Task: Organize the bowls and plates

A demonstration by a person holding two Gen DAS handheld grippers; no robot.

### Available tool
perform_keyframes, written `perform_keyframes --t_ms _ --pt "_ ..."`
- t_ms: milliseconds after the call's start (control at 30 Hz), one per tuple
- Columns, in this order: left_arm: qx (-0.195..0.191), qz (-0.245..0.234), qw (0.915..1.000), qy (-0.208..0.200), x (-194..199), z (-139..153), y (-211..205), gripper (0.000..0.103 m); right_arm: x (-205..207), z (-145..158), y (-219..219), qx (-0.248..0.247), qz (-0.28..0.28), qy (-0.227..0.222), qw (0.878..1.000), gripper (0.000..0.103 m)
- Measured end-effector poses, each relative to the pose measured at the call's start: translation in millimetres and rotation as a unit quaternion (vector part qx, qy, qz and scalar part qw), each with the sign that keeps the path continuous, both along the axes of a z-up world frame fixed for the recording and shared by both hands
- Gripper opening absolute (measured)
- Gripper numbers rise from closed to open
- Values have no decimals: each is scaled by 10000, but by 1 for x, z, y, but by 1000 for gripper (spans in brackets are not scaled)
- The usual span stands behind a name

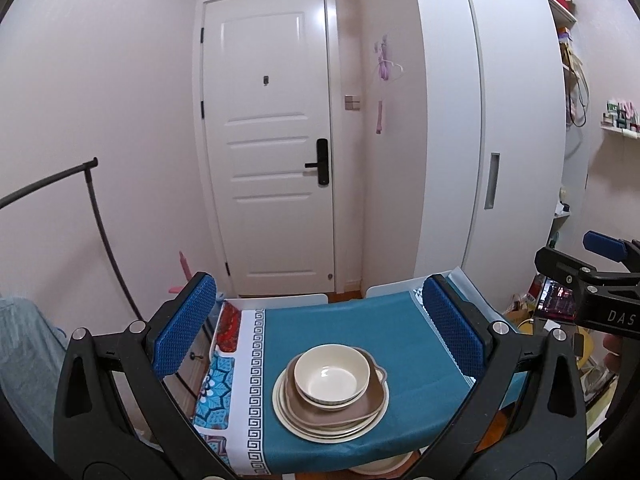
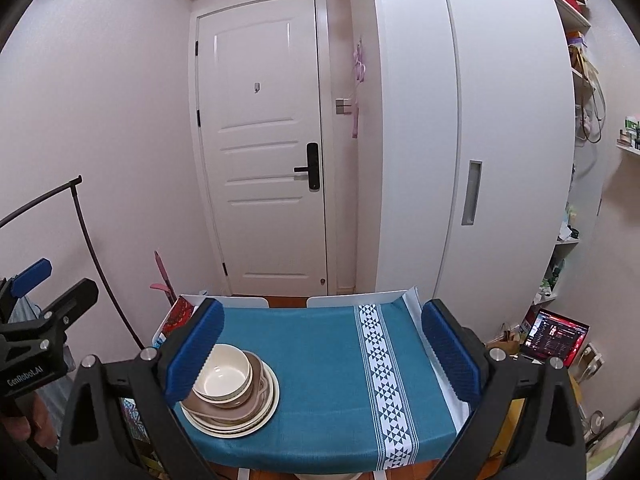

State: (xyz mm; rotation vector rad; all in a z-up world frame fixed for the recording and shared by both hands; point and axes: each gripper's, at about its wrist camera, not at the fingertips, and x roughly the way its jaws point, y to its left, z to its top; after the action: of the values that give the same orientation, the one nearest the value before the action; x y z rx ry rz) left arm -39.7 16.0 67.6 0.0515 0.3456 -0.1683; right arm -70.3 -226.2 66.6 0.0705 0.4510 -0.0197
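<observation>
The left gripper (image 1: 320, 332) is hovering with its two fingers spread wide, gripping nothing and touching nothing. Its pads (image 1: 184, 326) are blue, finely dimpled rubber blocks set on black rigid plastic arms with silver bolt heads.

Just ahead of it and slightly below, framed between the two fingers, a stack of dishes (image 1: 331, 394) is sitting on a table dressed in a teal woven cloth (image 1: 336, 320). On top is lying one round cream bowl (image 1: 331, 372), smooth and glossy. It is nesting in one brown dish (image 1: 340, 406) of rounded-square shape with a small ear handle on its right side. Under that, flat round cream plates (image 1: 288, 416) are stacked; three rims appear to be showing, though the exact count is hard to tell. To the left of the stack, the cloth is showing a white border with a dark key pattern.

The right gripper (image 2: 320, 346) is likewise holding its fingers far apart and empty, with the same blue textured pads (image 2: 450, 354). In its view the stack is lying down to the left, partly hidden behind the left finger, apparently without touching it. A white band of dark triangles (image 2: 384, 364) is running across the cloth to the right of centre.

Beyond the table, one white panelled door (image 2: 260, 140) with a black handle is standing straight ahead, a tall smooth white cabinet (image 2: 500, 140) to its right, and one open laptop (image 2: 554, 334) is glowing low on the far right.
</observation>
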Motion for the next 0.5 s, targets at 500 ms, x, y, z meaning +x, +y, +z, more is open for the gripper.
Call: perform_keyframes --t_ms 500 --pt "-7 37 10000 -32 3 2 4 103 0 2 5 -45 9 -16 10000 98"
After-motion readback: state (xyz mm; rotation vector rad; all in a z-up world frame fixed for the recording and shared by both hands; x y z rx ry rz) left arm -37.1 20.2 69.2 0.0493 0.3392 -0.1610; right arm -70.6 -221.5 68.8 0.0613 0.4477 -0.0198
